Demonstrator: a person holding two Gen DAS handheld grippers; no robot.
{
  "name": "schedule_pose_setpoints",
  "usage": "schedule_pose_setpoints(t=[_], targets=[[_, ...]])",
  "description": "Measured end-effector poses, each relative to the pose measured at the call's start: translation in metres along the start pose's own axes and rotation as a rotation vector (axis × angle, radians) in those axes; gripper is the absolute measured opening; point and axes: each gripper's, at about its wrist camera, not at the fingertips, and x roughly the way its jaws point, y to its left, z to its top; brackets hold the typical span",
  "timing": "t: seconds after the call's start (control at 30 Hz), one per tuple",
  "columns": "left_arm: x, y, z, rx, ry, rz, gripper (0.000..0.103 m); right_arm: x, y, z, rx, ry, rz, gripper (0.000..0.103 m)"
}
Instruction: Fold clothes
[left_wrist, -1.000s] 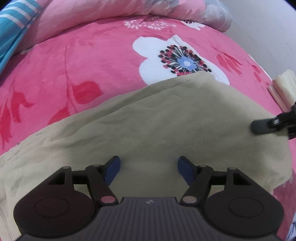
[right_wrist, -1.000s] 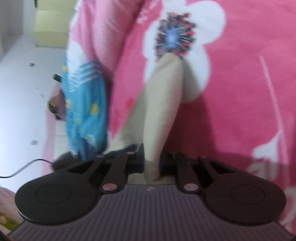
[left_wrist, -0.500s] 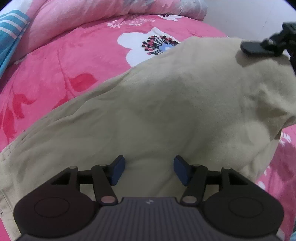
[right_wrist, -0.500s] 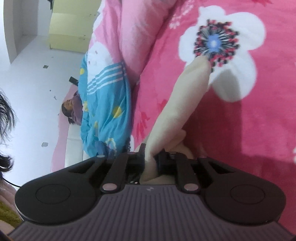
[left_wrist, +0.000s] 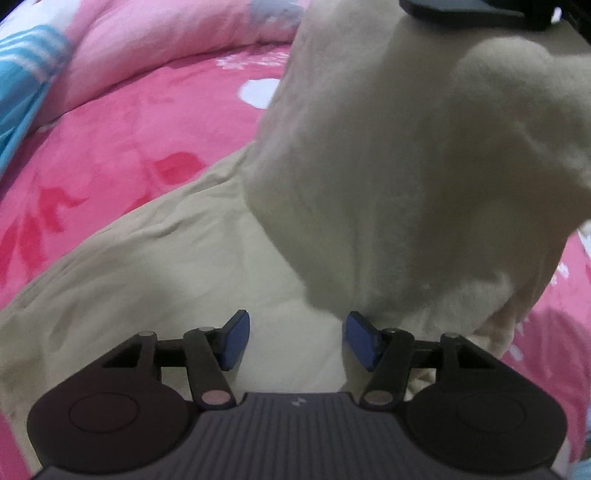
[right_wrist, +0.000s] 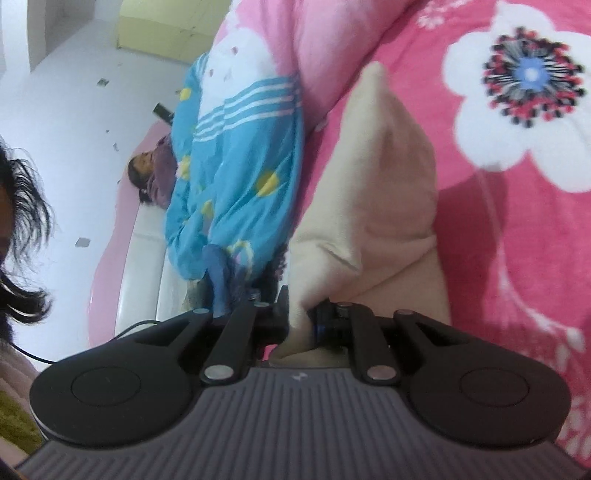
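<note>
Left hand-held gripper (left_wrist: 295, 338): ribbed grey body, matte black linkages, blue rubbery pads (left_wrist: 234, 339) spread wide, gripping nothing. Hovering over beige garment (left_wrist: 177, 266), soft brushed weave, shallow creases, lower part lying flat on the bed. Right-side blue pad just touching or just beside the hanging fold; cannot tell which.

Upper part of garment lifted into a bulky, rounded drape, fuzzy surface, rising to the top edge of the left wrist view, where a black finger of the right hand-held gripper (left_wrist: 461, 11) sits at its peak.

Right hand-held gripper (right_wrist: 301, 323): jaws closed tight on a bunched edge of the beige garment (right_wrist: 384, 192), cloth pinched between the pads and tapering away to a pointed tip.

Under it all, pink plush bedspread (left_wrist: 122, 122), velvety nap, red leaf shapes, big white flower with dark dotted centre (right_wrist: 532, 77). Further off, paler pink quilt roll (left_wrist: 159, 40) and a blue striped quilt (right_wrist: 229, 155) with yellow spots, crumpled. Beyond, white floor (right_wrist: 74, 110), blurred.
</note>
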Motion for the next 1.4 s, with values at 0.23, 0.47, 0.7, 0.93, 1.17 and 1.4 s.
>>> schedule_pose_setpoints(t=[0.23, 0.47, 0.7, 0.93, 1.17, 1.4], targets=[[-0.054, 0.061, -0.025, -0.268, -0.012, 0.055, 0.058, 0.035, 0.028, -0.003, -0.047, 0.087, 0.019, 0.01], [-0.073, 0.119, -0.055, -0.5, -0.013, 0.081, 0.053, 0.085, 0.039, -0.019, -0.04, 0.173, 0.043, 0.01], [-0.084, 0.156, -0.076, -0.721, -0.043, -0.024, 0.053, 0.139, 0.044, -0.036, -0.069, 0.282, 0.009, 0.01], [-0.115, 0.196, -0.117, -0.926, -0.062, -0.011, 0.054, 0.176, 0.042, -0.049, -0.114, 0.344, -0.085, 0.01], [-0.135, 0.223, -0.123, -0.971, -0.115, -0.025, 0.06, 0.191, 0.047, -0.065, -0.189, 0.339, -0.17, 0.012], [-0.108, 0.231, -0.078, -0.867, -0.09, -0.118, 0.066, 0.201, 0.072, -0.091, -0.319, 0.262, -0.281, 0.03]])
